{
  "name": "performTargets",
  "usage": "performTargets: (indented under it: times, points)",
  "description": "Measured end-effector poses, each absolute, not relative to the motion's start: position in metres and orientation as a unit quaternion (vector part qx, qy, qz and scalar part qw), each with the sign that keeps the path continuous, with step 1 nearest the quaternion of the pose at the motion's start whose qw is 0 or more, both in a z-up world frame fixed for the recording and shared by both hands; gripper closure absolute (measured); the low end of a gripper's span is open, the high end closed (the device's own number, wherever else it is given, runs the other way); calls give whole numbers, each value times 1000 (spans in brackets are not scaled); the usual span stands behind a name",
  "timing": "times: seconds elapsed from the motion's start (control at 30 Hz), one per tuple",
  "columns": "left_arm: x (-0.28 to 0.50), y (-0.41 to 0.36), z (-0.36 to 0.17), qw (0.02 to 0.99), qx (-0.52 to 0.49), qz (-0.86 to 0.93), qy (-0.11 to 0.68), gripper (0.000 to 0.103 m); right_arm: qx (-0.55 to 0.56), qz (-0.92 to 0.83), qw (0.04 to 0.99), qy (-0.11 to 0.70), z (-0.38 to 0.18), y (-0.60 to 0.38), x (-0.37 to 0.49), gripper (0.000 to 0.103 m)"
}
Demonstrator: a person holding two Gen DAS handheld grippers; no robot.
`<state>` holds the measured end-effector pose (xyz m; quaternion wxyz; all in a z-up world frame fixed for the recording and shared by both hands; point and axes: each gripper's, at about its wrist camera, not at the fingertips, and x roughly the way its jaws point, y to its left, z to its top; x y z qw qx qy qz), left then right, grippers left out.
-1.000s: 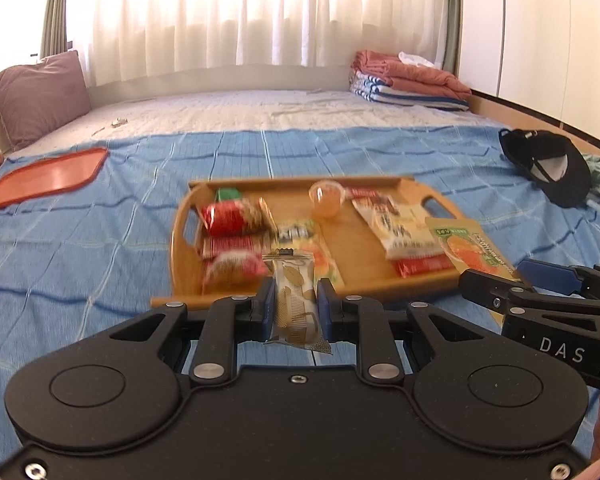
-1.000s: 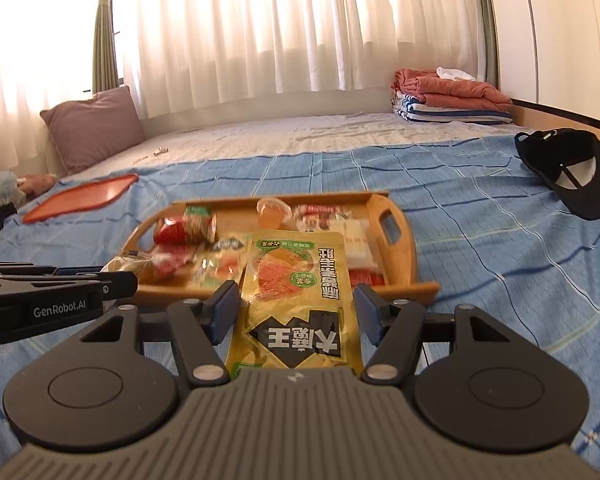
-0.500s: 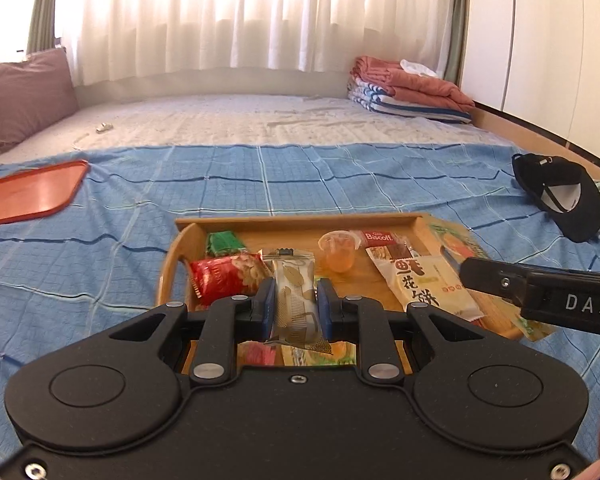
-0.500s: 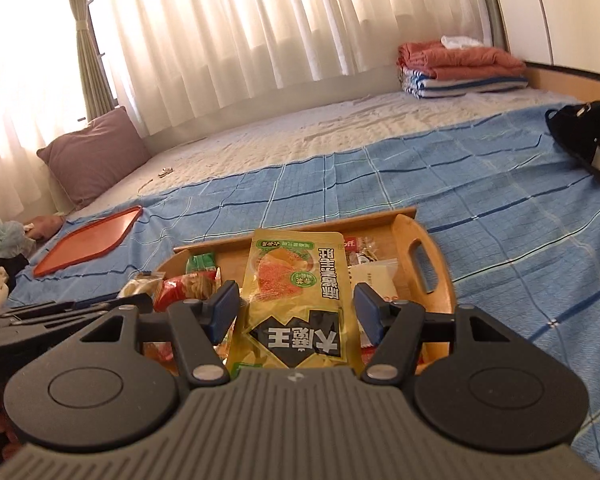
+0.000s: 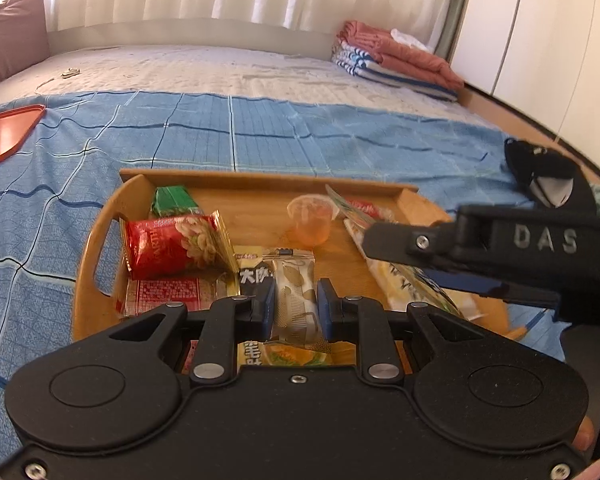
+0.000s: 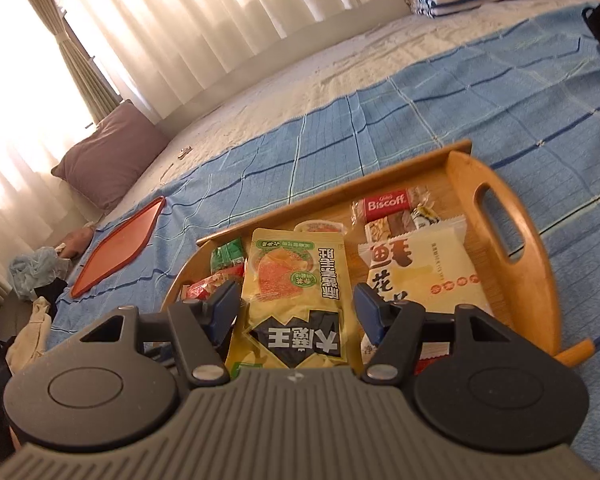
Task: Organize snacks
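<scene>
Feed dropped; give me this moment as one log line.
left tool: shut on bar | right tool: shut on pouch | both over tray

Yellow snack pkt (image 6: 296, 300) in hand-held gripper (image 6: 296, 312), over tray (image 6: 540, 256)

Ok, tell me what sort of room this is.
Most likely a bedroom: a wide bed under a blue checked blanket, a cushion by the curtained window, and folded bedding stacked at the far side.
</scene>
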<state>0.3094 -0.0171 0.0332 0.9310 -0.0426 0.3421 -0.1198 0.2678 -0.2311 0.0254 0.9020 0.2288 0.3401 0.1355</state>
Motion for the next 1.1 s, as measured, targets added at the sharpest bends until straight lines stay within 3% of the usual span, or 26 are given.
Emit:
performTargets:
  times: [1.1]
  points:
    - [318,-12,7,931,-15,-90,354,81,114,71,922,363,-2,-199,285,35]
